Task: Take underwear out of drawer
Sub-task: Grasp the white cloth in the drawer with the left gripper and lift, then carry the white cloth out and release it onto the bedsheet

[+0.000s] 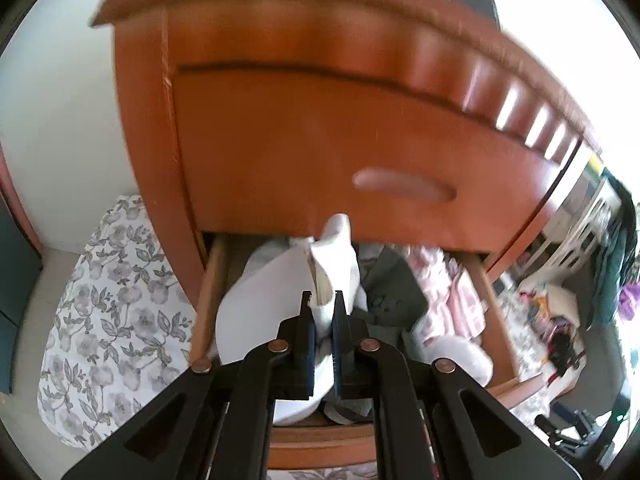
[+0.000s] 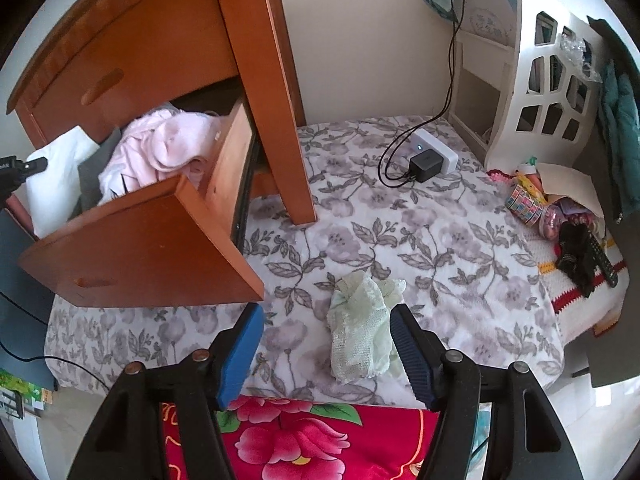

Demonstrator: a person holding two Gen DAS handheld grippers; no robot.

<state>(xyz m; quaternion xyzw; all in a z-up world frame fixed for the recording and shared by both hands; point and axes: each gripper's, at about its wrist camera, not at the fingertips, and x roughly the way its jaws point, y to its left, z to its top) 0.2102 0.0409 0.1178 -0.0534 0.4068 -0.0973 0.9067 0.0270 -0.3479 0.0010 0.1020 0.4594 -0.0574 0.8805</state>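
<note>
Over the drawer (image 1: 208, 276), left gripper (image 1: 324, 304) pinches seemingly white underwear (image 1: 332, 268).

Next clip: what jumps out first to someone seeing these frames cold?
The left tool is clamped on a white garment above the open wooden drawer, which is stuffed with pink and grey clothes. A pale green lacy piece lies on the floral bedspread between the open right tool's fingers.
</note>
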